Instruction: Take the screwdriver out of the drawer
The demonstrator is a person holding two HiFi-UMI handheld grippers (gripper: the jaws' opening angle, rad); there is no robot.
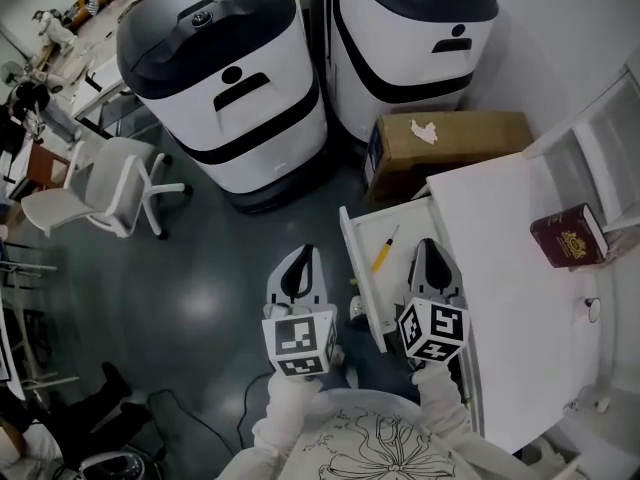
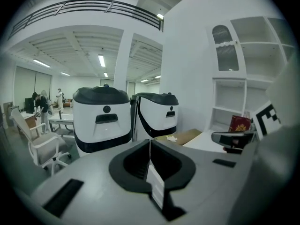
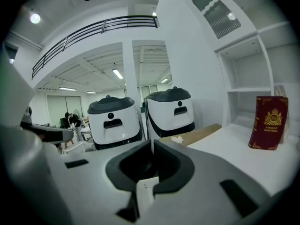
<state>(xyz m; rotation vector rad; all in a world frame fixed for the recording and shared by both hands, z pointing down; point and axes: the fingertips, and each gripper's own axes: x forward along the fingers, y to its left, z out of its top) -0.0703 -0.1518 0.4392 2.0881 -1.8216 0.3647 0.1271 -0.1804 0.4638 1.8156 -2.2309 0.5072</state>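
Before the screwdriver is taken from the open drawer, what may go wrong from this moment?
1. The right gripper is shut; if it goes down like this, it may only push the yellow screwdriver along the floor of the drawer.
2. The screwdriver lies flat and is thin, so the jaws may slip off it.
3. The left gripper, also shut, hangs beside the drawer front and could knock it.

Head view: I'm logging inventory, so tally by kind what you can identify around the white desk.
Yellow-handled screwdriver in the open white drawer: 1
Dark red hardcover book: 1
Brown cardboard box: 1
Crumpled white paper: 1
White-and-black rounded machines: 2
Total: 6
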